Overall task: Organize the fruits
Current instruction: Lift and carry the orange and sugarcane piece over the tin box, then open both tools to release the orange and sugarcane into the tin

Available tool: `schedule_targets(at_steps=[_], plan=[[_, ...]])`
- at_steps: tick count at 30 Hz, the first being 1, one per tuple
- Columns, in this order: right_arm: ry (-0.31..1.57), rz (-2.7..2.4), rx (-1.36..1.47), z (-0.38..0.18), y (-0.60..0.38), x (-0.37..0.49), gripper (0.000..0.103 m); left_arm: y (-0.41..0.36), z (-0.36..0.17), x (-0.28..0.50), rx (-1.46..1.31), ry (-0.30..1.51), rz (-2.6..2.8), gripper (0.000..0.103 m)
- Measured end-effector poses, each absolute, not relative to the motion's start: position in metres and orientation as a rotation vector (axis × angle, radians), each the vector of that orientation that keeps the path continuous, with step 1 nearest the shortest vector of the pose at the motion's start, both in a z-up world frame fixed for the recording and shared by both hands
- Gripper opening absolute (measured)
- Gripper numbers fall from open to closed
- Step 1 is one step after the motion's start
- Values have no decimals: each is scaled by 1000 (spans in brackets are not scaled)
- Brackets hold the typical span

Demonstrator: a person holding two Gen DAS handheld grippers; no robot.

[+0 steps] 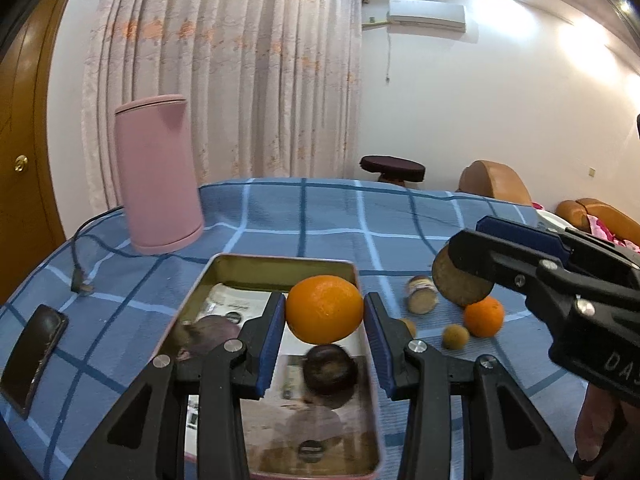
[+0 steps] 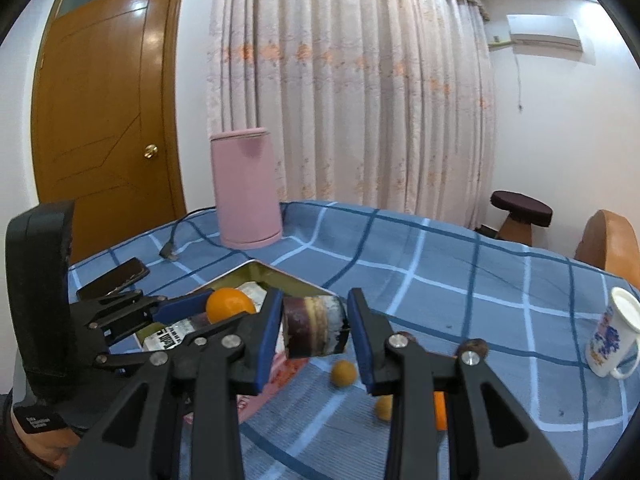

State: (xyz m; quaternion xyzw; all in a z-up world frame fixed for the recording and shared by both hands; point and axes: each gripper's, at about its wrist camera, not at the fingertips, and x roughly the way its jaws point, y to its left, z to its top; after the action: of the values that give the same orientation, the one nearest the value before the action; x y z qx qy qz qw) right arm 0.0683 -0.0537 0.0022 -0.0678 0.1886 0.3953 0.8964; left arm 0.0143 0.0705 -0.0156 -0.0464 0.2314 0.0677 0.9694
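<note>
Left gripper (image 1: 324,312): clamped on an orange (image 1: 325,309), which is held over the tin tray (image 1: 280,266) for placing inside.
Right gripper (image 2: 314,326): clamped on a half-cut brown fruit (image 2: 314,327), carried above the tray's right edge.
Loose fruits (image 1: 483,317): left on the tablecloth (image 1: 320,216), beside the tray.

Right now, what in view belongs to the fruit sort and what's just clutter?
Job: orange in left gripper; round brown piece in right gripper; tin tray; dark fruit; loose orange.
Clutter: pink canister; phone; mug; cable.
</note>
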Motion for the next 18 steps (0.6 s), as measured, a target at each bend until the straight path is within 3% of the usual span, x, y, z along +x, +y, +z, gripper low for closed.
schedule_targets(at_steps=[18], plan=[[425, 892, -177, -5, -8, 61, 36, 114, -22, -1, -124, 479, 204, 42]])
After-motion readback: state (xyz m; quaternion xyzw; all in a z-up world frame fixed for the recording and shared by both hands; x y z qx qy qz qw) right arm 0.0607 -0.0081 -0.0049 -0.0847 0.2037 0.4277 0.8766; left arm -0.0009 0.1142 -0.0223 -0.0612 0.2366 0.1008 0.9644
